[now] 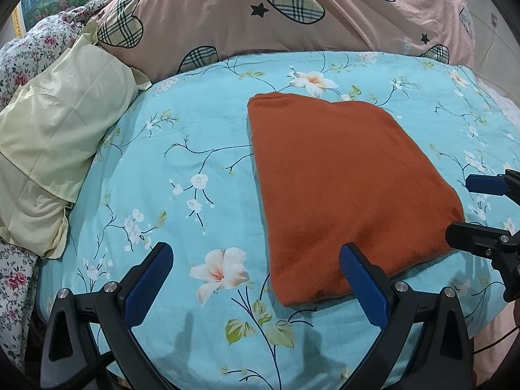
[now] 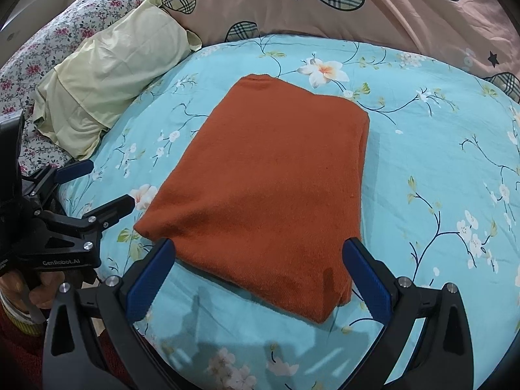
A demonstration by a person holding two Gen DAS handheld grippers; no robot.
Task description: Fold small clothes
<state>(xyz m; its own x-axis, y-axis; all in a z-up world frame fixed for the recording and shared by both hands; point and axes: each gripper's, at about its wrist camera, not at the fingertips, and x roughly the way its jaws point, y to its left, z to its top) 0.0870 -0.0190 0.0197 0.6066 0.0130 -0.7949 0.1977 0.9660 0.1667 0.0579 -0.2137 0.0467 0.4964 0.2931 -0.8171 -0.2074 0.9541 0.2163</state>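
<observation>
A bed fills both views: a turquoise floral sheet (image 1: pixel 195 162) stretched over the mattress, a pink duvet with plaid hearts (image 1: pixel 292 9) heaped at the far side, and a pale yellow pillow (image 1: pixel 58 123) lying at the far left against a small-flowered quilt (image 2: pixel 65 32). On the sheet, roughly in the middle, lies the rust-orange garment (image 2: pixel 266 178), already brought into a compact rectangular packet with squared edges and several layers showing along its near corner.

The left gripper (image 1: pixel 256 279) hangs above the sheet just left of the packet's near edge, its blue-padded fingers spread wide with nothing between them. The right gripper (image 2: pixel 260 276) sits over the near edge of the packet, likewise wide apart and holding nothing (the cloth passes under the gap, but neither pad appears to pinch it).

Judged from how flat and tidy the packet lies, the fold looks close to done; at most one more halving or a lift away seems to remain. The risks are ordinary cloth risks. A pinch that takes only the top layer at the near corner would peel the packet open. A pinch that goes too deep could catch the sheet as well and drag it along. If the two tongs lifted unevenly, the thick, soft stack could slide and skew. The mattress also gives underfoot, so a downward press might wrinkle the packet rather than flatten it.
</observation>
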